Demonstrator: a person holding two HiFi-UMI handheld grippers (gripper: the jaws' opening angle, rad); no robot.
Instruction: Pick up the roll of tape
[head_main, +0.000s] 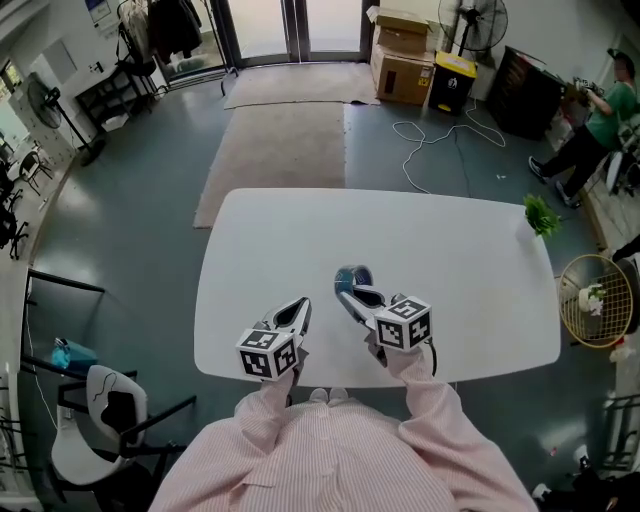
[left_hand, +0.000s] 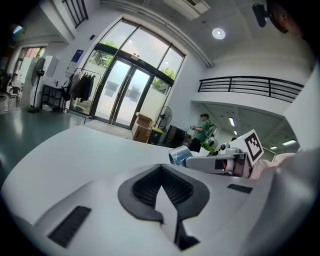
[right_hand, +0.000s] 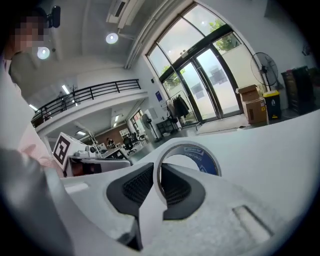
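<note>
right tool (right_hand: 160, 175): ribbed black jaws clamp thin, ring-shaped roll of tape (right_hand: 196, 153) | left tool (left_hand: 161, 175): jaws together, empty | surface (head_main: 460, 250): smooth, white, rounded corners

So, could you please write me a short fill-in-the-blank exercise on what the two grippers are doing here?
1. The right gripper is shut on a roll of ____.
2. The left gripper has its jaws together and holds ____.
3. Both grippers are over a table whose top is ____ in colour.

Missing words: tape; nothing; white.
</note>
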